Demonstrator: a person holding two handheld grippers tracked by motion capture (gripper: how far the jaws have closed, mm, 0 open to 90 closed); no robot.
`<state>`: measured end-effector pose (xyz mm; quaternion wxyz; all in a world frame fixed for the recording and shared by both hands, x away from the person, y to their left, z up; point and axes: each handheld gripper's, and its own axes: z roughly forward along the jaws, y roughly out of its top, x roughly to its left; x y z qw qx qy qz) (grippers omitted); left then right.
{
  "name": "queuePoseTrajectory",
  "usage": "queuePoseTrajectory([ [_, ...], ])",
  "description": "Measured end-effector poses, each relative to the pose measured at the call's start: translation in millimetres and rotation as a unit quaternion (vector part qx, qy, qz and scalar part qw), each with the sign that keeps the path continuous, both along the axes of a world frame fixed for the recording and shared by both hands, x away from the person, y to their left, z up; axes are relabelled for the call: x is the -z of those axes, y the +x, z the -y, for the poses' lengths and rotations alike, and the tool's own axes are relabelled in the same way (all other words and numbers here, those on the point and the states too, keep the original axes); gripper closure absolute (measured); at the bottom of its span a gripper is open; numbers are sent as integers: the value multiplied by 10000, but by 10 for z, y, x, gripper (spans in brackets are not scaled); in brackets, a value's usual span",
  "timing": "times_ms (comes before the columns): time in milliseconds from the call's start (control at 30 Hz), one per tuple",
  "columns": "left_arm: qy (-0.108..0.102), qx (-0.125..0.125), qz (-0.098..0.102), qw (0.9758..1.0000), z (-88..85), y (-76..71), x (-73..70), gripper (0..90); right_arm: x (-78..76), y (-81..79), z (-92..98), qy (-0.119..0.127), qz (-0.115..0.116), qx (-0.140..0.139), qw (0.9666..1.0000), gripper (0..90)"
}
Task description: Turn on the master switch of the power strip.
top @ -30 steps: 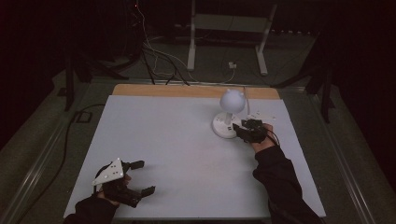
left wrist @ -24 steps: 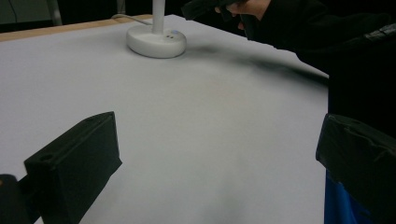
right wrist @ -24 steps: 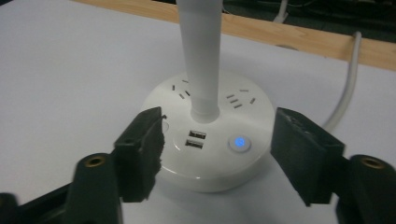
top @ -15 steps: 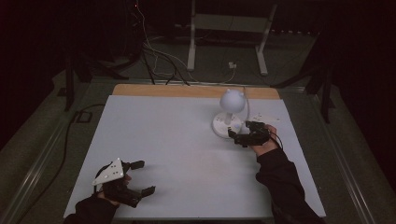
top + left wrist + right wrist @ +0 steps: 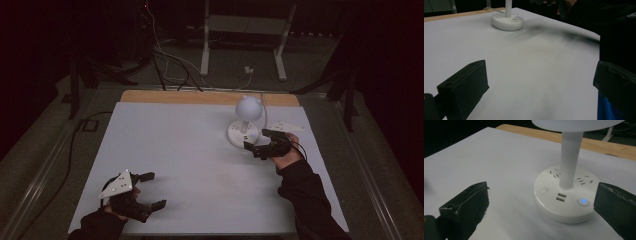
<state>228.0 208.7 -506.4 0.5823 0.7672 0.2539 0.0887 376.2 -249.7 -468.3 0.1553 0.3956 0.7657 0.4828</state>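
White lamp (image 5: 567,182) base: blue-lit button (right gripper view); both grippers' fingers apparently wide.

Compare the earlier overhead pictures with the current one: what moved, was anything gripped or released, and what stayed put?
The right claw drew back from the lamp toward the person and now sits open just in front of its base, holding nothing. Nothing was gripped or released. The lamp and the open left claw at the near left corner stayed as they were.

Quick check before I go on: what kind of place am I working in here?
Probably a lab or recording room, not a home: a white-topped table on a dark floor, loose cables and a metal stand behind it, and a white desk lamp by the right gripper.
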Motion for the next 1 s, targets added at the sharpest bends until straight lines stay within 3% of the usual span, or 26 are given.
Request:
queuePoseTrajectory([
  [233,7,-5,-2,10000,2,2,0,2,-83,-135,77,59,83,-171,9998,0],
  [467,6,-2,4,10000,1,0,0,2,-105,-302,134,229,3,-381,9990,0],
  [700,3,-1,-5,10000,6,4,5,2,-17,-490,193,360,-17,-499,9981,0],
  [1000,20,7,-3,10000,5,4,6,2,139,-747,289,187,-61,-499,9986,0],
])
